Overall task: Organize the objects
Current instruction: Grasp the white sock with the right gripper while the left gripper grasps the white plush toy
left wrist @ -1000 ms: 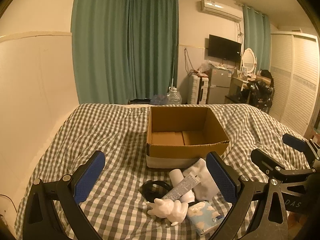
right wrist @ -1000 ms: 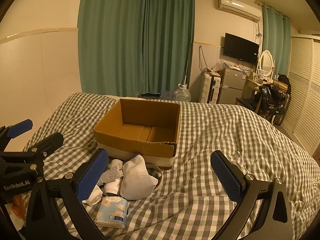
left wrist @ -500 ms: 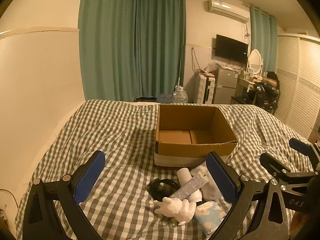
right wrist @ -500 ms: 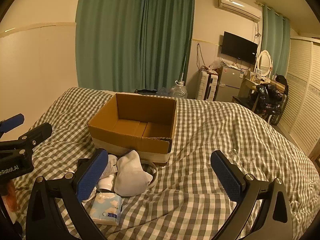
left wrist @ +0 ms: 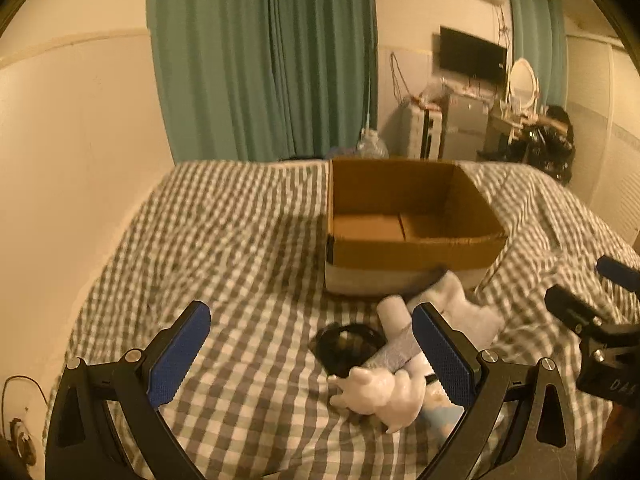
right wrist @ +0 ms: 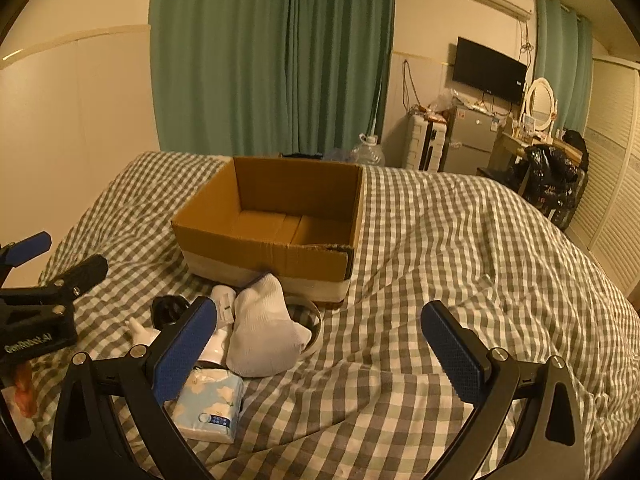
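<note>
Both grippers, left (left wrist: 308, 354) and right (right wrist: 320, 350), gape with nothing held above the clutter beside the box (right wrist: 276, 220). "GenRobot.AI" shows on the left one; the tissue pack's (right wrist: 210, 406) print is unreadable.

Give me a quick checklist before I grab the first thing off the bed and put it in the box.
1. Left gripper open and holding nothing: ok.
2. Right gripper open and holding nothing: ok.
3. Cardboard box open on top, nothing seen inside: ok.
4. Pile lies in front of the box: ok.
5. White sock on top, free to grip: ok.
6. Tissue pack free of the left finger in front of it: cannot tell.
</note>
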Available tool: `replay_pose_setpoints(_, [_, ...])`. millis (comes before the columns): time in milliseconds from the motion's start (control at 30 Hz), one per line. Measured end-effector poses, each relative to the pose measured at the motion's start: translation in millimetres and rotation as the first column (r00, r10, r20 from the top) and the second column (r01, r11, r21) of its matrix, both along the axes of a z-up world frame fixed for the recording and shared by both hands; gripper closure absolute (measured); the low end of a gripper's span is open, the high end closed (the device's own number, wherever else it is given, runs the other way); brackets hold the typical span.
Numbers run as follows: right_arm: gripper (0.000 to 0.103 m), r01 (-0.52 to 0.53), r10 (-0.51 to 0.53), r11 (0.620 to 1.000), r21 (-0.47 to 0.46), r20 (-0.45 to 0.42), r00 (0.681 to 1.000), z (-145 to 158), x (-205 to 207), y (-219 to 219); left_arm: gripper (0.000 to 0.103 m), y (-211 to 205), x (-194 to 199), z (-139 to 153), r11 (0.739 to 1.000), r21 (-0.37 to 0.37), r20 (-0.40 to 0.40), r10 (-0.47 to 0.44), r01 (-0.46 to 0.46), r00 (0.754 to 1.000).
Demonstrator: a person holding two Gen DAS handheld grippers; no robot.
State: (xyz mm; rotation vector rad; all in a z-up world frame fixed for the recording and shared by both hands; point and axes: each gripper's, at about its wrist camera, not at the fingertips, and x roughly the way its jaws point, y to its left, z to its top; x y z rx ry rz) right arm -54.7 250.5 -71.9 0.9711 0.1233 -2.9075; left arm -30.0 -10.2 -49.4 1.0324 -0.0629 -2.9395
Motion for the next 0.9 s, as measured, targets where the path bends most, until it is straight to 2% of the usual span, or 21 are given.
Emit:
replay_pose_setpoints(133, [0.001, -0.010, 0.010, 1.000, -0.001, 0.052, 0.999, -13, -11, -1, 0.000, 3, -10, -20, 1.000, -0.016, 0.080, -0.017, 0.018, 0.997])
replay_pose_setpoints(267, [0.003, -0.055, 0.056, 0.998, -0.011, 0.153, 0.987, -40, -29, -7, 0.000, 8, -15, -38, 0.998, -0.015, 0.154, -0.055, 0.058, 0.987])
replay_pose_setpoints(400, [0.010, -0.122, 0.123, 0.992, -0.023, 0.258, 0.958, -66, -44, -15, 0.000, 16, -20, -54, 0.994, -0.053, 0.201, -0.080, 0.092, 0.976])
replay_pose_setpoints(567, [0.016, -0.155, 0.180, 0.983, -0.101, 0.329, 0.927, -84, -67, -12, 0.000, 18, -30, -67, 0.992, -0.010, 0.254, -0.119, 0.126, 0.960])
replay_pose_setpoints(667, [0.024, -0.173, 0.216, 0.974, -0.143, 0.379, 0.900, -95, -84, -13, 0.000, 23, -33, -76, 0.988, 0.014, 0.284, -0.154, 0.157, 0.946])
replay_pose_setpoints(733, [0.036, -0.192, 0.260, 0.960, -0.204, 0.400, 0.879, -103, -93, -14, 0.000, 27, -34, -79, 0.984, 0.015, 0.295, -0.173, 0.176, 0.940])
replay_pose_setpoints(767, [0.038, -0.195, 0.272, 0.955, -0.222, 0.400, 0.875, -105, -93, -14, 0.000, 28, -34, -80, 0.983, 0.012, 0.295, -0.179, 0.184, 0.939])
replay_pose_setpoints(800, [0.040, -0.194, 0.274, 0.954, -0.231, 0.396, 0.876, -106, -92, -13, 0.002, 28, -34, -79, 0.982, 0.016, 0.296, -0.183, 0.186, 0.938])
replay_pose_setpoints(900, [0.044, -0.183, 0.266, 0.953, -0.243, 0.375, 0.888, -100, -84, -11, 0.021, 28, -34, -80, 0.974, 0.078, 0.299, -0.228, 0.214, 0.926])
